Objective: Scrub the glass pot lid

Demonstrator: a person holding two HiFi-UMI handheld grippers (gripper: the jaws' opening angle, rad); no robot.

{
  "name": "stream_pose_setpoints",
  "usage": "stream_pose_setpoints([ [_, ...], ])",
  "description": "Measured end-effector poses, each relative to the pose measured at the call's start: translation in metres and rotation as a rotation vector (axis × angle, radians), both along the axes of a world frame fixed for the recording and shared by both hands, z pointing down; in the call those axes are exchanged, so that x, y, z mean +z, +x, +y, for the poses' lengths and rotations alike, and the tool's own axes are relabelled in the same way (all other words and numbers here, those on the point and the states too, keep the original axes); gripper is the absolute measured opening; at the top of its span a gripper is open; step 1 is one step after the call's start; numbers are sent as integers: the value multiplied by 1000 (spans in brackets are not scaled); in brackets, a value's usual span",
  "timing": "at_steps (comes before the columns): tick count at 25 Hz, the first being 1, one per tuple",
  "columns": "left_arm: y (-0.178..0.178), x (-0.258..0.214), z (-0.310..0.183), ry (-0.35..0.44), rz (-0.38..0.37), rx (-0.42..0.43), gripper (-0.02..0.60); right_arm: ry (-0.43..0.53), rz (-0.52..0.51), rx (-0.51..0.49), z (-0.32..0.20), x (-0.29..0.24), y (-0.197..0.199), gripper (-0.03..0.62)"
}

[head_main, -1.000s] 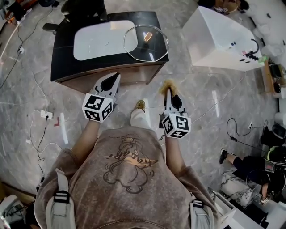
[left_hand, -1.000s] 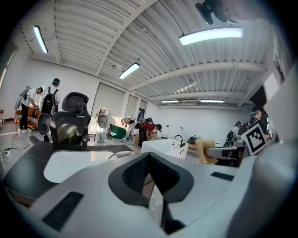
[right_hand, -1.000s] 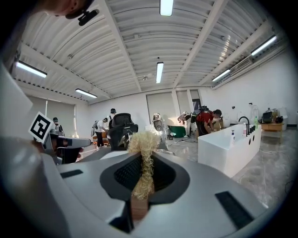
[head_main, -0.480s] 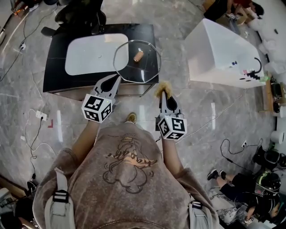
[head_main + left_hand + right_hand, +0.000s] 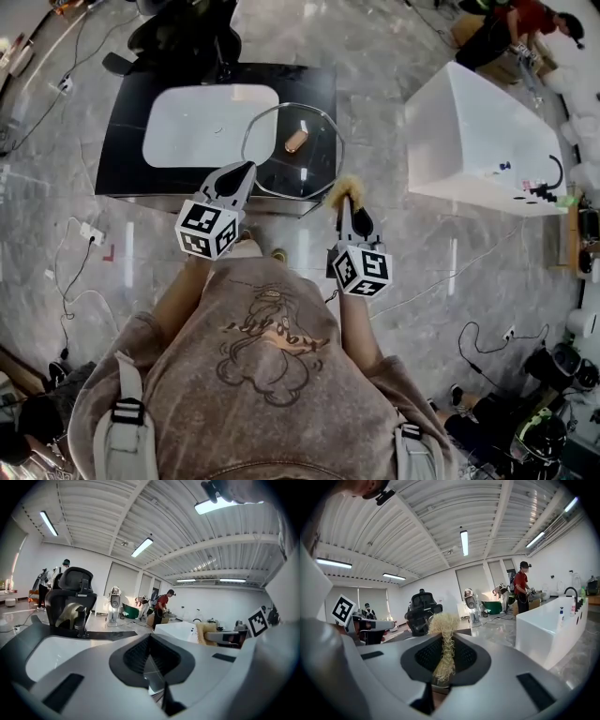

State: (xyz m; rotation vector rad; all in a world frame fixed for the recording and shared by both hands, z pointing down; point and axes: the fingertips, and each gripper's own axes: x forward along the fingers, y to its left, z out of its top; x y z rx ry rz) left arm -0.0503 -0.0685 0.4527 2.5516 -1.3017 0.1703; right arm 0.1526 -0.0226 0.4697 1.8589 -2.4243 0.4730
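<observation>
Found glass pot lid flat at near edge of black table: 1 o'clock from empty, tight-shut left gripper, 11 o'clock from right gripper clenched on fibre scrubber, both just short.

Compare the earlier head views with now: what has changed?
Both grippers have moved up to the black table: the left gripper now overlaps its near edge beside the glass lid, the right gripper sits just short of it. Nothing was picked up or let go. Unchanged: left shut and empty, right shut on the fibre scrubber, lid on the table.
</observation>
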Motion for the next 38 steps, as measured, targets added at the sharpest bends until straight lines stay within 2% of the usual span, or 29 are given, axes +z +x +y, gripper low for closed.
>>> stream_pose_setpoints([
  [4,4,2,-20,3,-23,45,16,-1,5,7,-18,3,-4,48],
  [9,6,9,-55,0,-44,59,17,-8,18,42,-45,10,-1,48],
  [20,15,12,-99,6,-63,105,20,-22,21,49,-87,16,-5,48],
  [22,15,15,-106,-6,-60,114,64,-22,22,47,-94,16,-8,48],
  [23,17,17,-109,-15,-56,120,124,-23,23,46,-96,16,-9,48],
  [27,24,22,-119,-32,-44,128,287,-29,27,48,-102,17,-6,48],
  [30,34,31,-123,-68,-60,151,305,-35,29,53,-104,18,-2,48],
  [38,60,74,-136,-142,-118,203,305,-50,29,63,-112,24,3,48],
])
